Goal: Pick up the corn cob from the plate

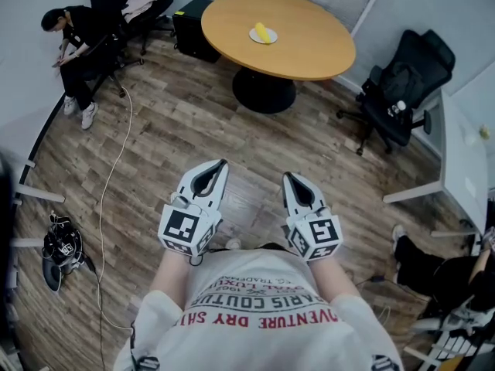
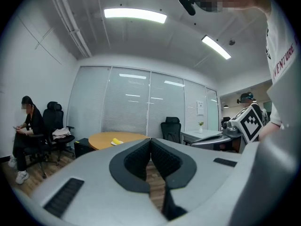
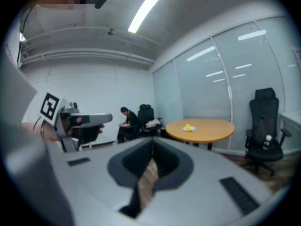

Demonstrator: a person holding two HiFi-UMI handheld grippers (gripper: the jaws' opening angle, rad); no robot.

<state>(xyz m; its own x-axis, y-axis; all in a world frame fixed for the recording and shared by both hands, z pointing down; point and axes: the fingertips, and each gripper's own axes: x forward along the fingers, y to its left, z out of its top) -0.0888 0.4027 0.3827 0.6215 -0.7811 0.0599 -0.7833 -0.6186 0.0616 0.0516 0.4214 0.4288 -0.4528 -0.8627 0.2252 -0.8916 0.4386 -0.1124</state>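
Observation:
A yellow corn cob (image 1: 264, 32) lies on a small white plate (image 1: 256, 37) on a round wooden table (image 1: 309, 49) across the room. The corn cob (image 2: 115, 141) is far off in the left gripper view, and the same corn cob (image 3: 189, 127) is small in the right gripper view. My left gripper (image 1: 223, 164) is held in front of my chest, shut and empty. Beside it my right gripper (image 1: 286, 176) is shut too, nothing between its tips. Both are far from the table, over the wooden floor.
A seated person (image 1: 77, 41) is at the far left beside an office chair (image 1: 135, 6). A black office chair (image 1: 406, 83) stands right of the table, next to a white desk (image 1: 464, 161). A cable (image 1: 108, 199) and a black device (image 1: 62, 250) lie on the floor at left.

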